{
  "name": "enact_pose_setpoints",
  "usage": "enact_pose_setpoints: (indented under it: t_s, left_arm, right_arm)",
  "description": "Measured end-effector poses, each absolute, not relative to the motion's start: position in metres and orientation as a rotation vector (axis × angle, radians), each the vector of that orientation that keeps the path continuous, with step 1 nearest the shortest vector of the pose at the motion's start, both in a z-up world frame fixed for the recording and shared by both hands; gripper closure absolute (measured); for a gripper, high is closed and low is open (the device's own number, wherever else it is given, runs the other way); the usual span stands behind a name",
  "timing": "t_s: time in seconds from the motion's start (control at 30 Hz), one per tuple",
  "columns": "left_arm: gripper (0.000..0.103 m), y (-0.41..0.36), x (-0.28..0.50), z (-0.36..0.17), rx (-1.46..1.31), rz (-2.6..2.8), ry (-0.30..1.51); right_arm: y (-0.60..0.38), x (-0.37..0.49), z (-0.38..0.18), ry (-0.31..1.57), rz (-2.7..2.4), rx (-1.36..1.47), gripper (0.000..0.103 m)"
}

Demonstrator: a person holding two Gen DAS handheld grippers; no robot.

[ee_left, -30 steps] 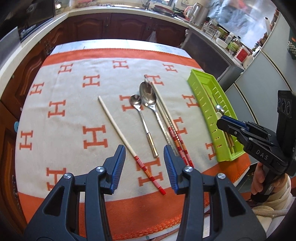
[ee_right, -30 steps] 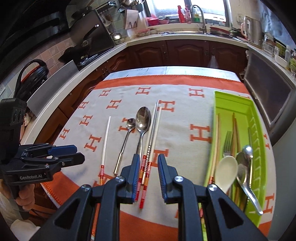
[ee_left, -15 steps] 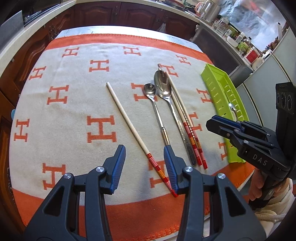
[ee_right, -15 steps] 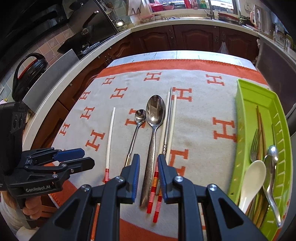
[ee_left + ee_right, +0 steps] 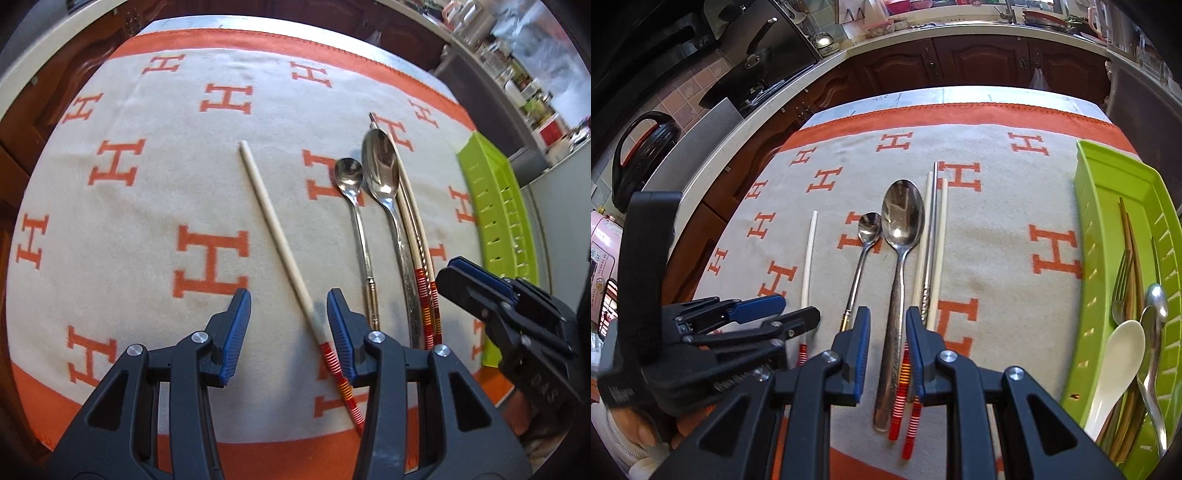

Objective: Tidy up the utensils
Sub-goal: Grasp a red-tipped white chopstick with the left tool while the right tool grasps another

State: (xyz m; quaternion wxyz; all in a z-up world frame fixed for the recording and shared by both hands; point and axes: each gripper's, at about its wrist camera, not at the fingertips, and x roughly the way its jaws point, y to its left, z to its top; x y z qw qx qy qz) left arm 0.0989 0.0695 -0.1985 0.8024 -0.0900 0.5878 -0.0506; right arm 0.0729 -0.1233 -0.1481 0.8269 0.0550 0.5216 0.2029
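A lone cream chopstick with a red striped end (image 5: 273, 229) (image 5: 808, 254) lies on the cloth; my left gripper (image 5: 286, 325) is open low over its striped end. A small spoon (image 5: 356, 206) (image 5: 862, 247), a large steel spoon (image 5: 388, 192) (image 5: 899, 251) and a pair of chopsticks with a metal one (image 5: 413, 229) (image 5: 932, 236) lie side by side. My right gripper (image 5: 884, 343) is open, its jaws either side of the large spoon's handle. The green tray (image 5: 1086, 229) (image 5: 495, 206) at the right holds a fork, spoons and chopsticks.
The orange and cream H-pattern cloth (image 5: 129, 229) covers the table; its front edge is just under both grippers. Dark kitchen cabinets (image 5: 960, 62) and a counter run behind. A black cooker (image 5: 642, 147) sits at the left.
Both grippers have moved forward and down toward the utensils. The left now straddles the lone chopstick's end, the right straddles the large spoon's handle. Nothing on the cloth has shifted.
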Motion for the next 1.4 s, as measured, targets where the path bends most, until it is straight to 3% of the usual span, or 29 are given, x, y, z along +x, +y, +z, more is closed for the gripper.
enact_pose_setpoints:
  t_s: [0.17, 0.27, 0.37, 0.5, 0.8, 1.4]
  left_arm:
    - [0.063, 0.031, 0.097, -0.202, 0.022, 0.001, 1.22]
    - [0.082, 0.02, 0.095, -0.201, 0.047, -0.023, 1.203]
    - [0.093, 0.018, 0.094, -0.2, 0.05, -0.044, 1.199]
    - [0.099, 0.03, 0.091, -0.199, 0.025, -0.063, 1.201]
    - [0.099, 0.068, 0.084, -0.199, -0.023, -0.041, 1.199]
    - [0.099, 0.065, 0.083, -0.201, -0.002, -0.022, 1.179]
  right_arm:
    - [-0.136, 0.078, -0.155, 1.142, 0.347, 0.141, 0.084]
    - [-0.143, 0.083, -0.161, 1.171, 0.301, 0.16, 0.084]
    - [-0.146, 0.085, -0.166, 1.193, 0.271, 0.162, 0.084]
    - [-0.144, 0.087, -0.169, 1.212, 0.278, 0.154, 0.084]
    - [-0.133, 0.085, -0.17, 1.22, 0.266, 0.086, 0.084]
    - [-0.111, 0.092, -0.171, 1.162, 0.239, -0.111, 0.085]
